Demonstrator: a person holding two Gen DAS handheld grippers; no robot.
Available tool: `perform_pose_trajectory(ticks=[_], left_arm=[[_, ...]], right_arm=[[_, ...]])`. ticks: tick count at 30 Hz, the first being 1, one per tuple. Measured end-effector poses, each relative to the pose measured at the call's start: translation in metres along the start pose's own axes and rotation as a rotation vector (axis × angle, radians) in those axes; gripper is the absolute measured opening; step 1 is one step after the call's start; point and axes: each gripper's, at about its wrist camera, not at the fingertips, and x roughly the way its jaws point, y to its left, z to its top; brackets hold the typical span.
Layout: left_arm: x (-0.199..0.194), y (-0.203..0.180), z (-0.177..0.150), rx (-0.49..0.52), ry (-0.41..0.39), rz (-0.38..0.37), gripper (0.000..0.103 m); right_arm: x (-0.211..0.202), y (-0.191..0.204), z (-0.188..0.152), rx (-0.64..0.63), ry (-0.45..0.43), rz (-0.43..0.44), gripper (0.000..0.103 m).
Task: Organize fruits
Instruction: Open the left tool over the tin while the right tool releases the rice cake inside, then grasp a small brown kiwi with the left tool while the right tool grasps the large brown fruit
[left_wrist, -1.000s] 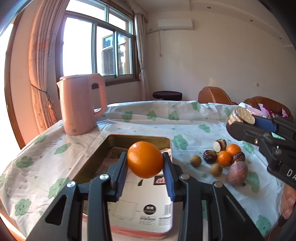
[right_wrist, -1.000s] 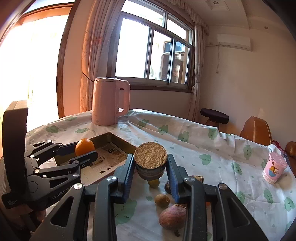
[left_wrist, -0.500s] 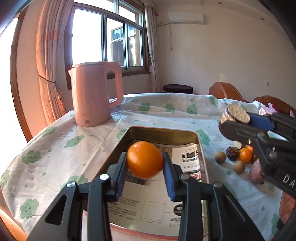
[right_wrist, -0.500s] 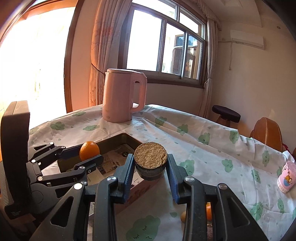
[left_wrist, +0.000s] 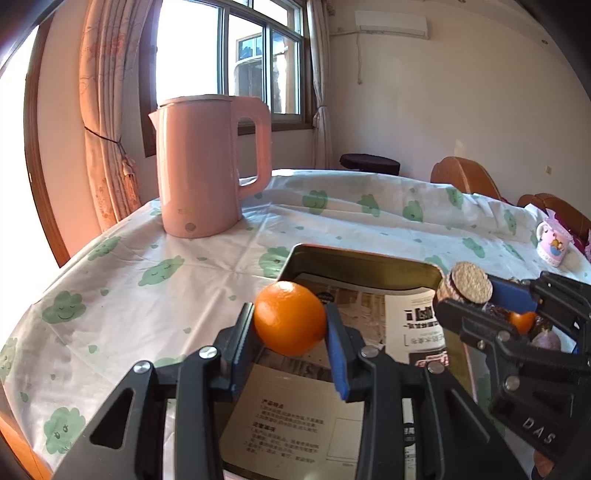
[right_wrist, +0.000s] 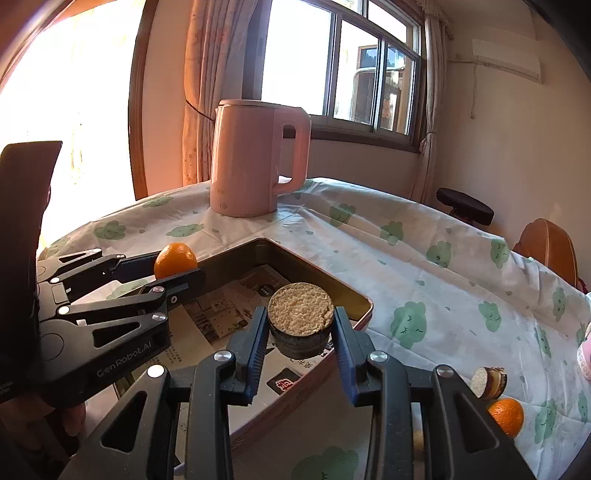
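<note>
The tray (left_wrist: 354, 258) is only partly visible: its near end lies behind the left gripper (left_wrist: 290, 325) and runs off the lower picture edge. Print on the paper liner (left_wrist: 295, 424) is too small to read. Right of that gripper, the right gripper (left_wrist: 465, 291) hides most of the loose fruit (left_wrist: 546, 339); their kinds cannot be determined.

In the right wrist view, a pink cup (right_wrist: 584, 356) is cut off by the right edge.

Two hand-held black plastic tools with blue-padded fingers.
The left tool (left_wrist: 290, 332) and the right tool (right_wrist: 300, 332) share skeletal black frames with triangular cut-outs, silver round screw heads at the pivots, and ribbed blue pads (left_wrist: 338, 354); white lettering reads "GenRobot.AI" on the left frame and "DAS" on the right.
</note>
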Motion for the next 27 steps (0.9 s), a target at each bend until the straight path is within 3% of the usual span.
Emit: perform_pose_trajectory(ticks=[10,12,14,16,21,24,27], left_arm=[[-0.002,0.001,0.0,-0.009,-0.013,0.04,0.044],[-0.004,0.002,0.0,-0.01,-0.025,0.052,0.052],[-0.009,0.002,-0.001,-0.015,-0.049,0.065,0.065],[-0.015,0.002,-0.002,-0.015,-0.075,0.084,0.068],[-0.029,-0.006,-0.001,-0.025,-0.105,0.086,0.07],[-0.039,-0.027,0.003,-0.012,-0.127,0.038,0.07],[-0.047,-0.059,0.004,0.032,-0.148,-0.019,0.077]], right_arm=[[0.021,0.011,-0.004,-0.006,0.053,0.015,0.037],[0.022,0.011,-0.004,-0.003,0.058,0.032,0.04],[0.022,0.011,-0.005,0.0,0.065,0.021,0.053],[0.016,0.009,-0.006,0.013,0.046,0.005,0.06],[-0.015,-0.009,-0.018,0.043,0.007,-0.052,0.061],[-0.041,-0.033,-0.029,0.098,-0.002,-0.094,0.063],[-0.068,-0.059,-0.044,0.146,-0.013,-0.174,0.07]])
